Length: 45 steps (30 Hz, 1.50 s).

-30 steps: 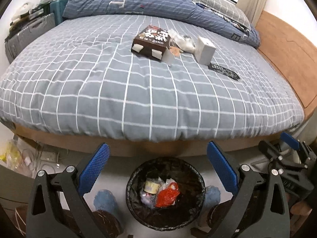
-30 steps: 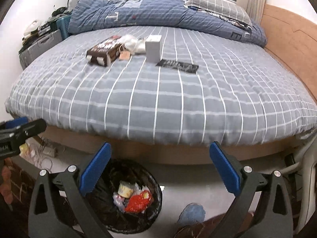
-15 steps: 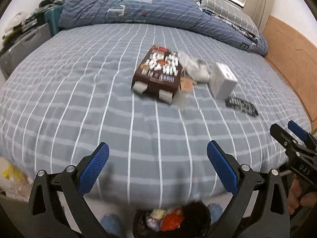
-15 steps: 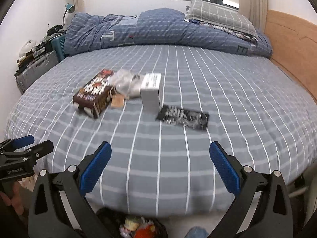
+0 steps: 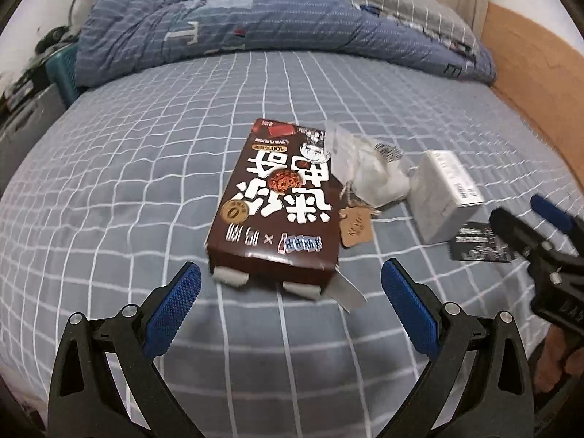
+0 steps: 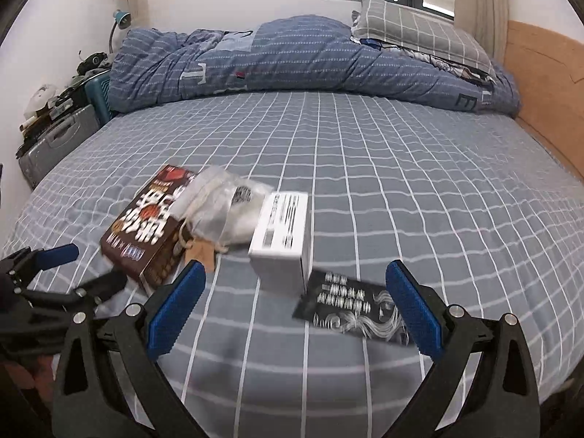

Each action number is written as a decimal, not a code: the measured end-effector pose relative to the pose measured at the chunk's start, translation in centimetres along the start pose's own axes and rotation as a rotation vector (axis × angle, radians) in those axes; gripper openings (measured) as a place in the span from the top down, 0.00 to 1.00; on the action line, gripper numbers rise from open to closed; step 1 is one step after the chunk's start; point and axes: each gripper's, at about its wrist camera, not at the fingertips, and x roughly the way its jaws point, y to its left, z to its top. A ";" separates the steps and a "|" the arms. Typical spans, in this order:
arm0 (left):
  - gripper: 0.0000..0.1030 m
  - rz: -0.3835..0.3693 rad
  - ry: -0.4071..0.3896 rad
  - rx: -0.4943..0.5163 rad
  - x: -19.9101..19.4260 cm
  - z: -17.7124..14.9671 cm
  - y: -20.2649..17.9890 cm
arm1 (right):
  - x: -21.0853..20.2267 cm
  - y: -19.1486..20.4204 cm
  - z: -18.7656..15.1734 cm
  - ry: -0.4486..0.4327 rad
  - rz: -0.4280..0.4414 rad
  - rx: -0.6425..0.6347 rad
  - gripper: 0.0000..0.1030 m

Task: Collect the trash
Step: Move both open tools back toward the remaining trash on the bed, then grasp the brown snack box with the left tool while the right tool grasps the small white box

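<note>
Several pieces of trash lie together on the grey checked bed (image 5: 127,168). A brown snack box (image 5: 277,204) (image 6: 146,230) lies flat, its open flaps toward me. Beside it are a clear plastic bag (image 5: 372,175) (image 6: 222,211) with a brown paper tag (image 5: 356,226), a white box (image 5: 443,197) (image 6: 283,237) and a black printed card (image 5: 478,242) (image 6: 350,306). My left gripper (image 5: 290,314) is open just short of the snack box. My right gripper (image 6: 295,314) is open in front of the white box and the card. Both are empty.
A rumpled blue duvet (image 6: 292,58) and a grey pillow (image 6: 419,36) fill the far end of the bed. A wooden bed frame (image 6: 547,84) runs along the right. A grey suitcase (image 6: 54,142) and clutter stand at the left wall.
Both grippers rose from the floor-level bin and moved forward over the bed, close to the trash. The bin has dropped out of both views. Both stayed open.
</note>
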 end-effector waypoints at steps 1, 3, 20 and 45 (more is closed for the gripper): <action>0.06 -0.002 0.003 -0.001 0.5 0.1 0.0 | 0.4 0.0 0.0 0.004 -0.002 0.005 0.11; 0.06 -0.006 0.017 -0.012 1.8 0.3 0.1 | 1.6 0.1 0.1 0.027 0.003 0.008 0.14; 0.06 0.006 0.042 -0.005 4.9 0.9 1.2 | 6.5 0.9 -0.6 0.144 0.041 -0.001 0.46; 0.07 -0.073 0.013 -0.006 7.1 1.4 2.8 | 6.6 0.9 -1.0 0.128 0.057 -0.016 0.62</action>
